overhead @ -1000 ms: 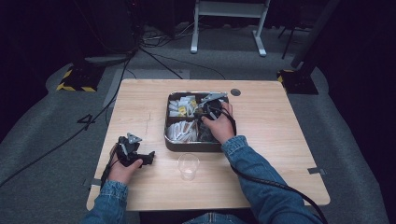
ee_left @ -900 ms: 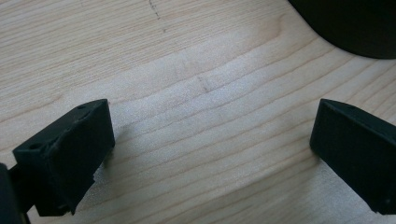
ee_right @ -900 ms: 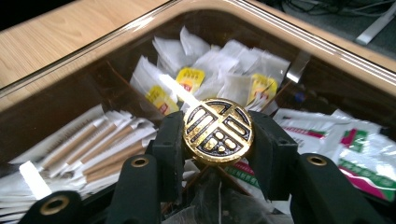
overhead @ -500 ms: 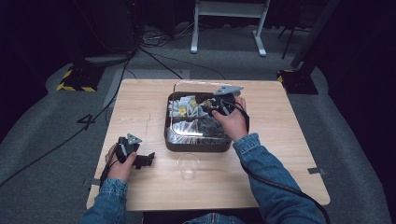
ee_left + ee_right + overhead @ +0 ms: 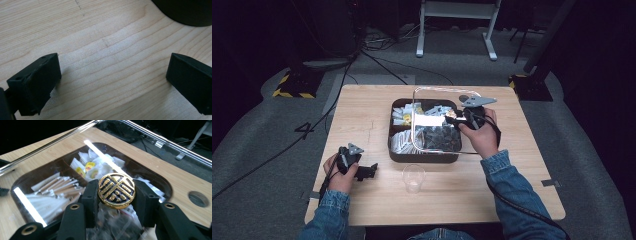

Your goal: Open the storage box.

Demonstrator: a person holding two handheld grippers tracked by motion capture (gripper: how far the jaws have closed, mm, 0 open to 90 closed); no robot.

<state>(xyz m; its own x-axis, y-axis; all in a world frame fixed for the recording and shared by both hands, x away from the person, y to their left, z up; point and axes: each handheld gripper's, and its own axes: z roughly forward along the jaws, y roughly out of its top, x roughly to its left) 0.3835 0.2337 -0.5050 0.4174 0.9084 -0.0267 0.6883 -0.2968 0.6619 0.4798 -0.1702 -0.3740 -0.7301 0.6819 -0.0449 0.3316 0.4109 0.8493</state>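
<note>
A dark compartment box [image 5: 391, 142] holds tea bags, paper sticks and dark packets. Its clear lid [image 5: 438, 89] hangs above it, shifted toward the far right and tilted. My right gripper [image 5: 452, 120] is shut on the lid's round gold-and-black knob [image 5: 116, 190], one pad pressing on each side of it. Through the lid I see the sticks [image 5: 58, 187] and yellow-tagged tea bags [image 5: 88, 167]. My left gripper [image 5: 368, 171] rests near the table's front left. Its jaws stand wide open over bare wood [image 5: 113, 75], with the box corner [image 5: 185, 12] ahead of them.
A clear plastic cup [image 5: 413, 177] stands upright in front of the box near the table's front edge. The wooden table [image 5: 362, 115] has a round hole [image 5: 198, 198] at its far right. Cables and a stand's feet lie on the floor beyond.
My right gripper has risen and moved right and away from the box's middle, carrying the clear lid up off the box. The left gripper has stayed put.
</note>
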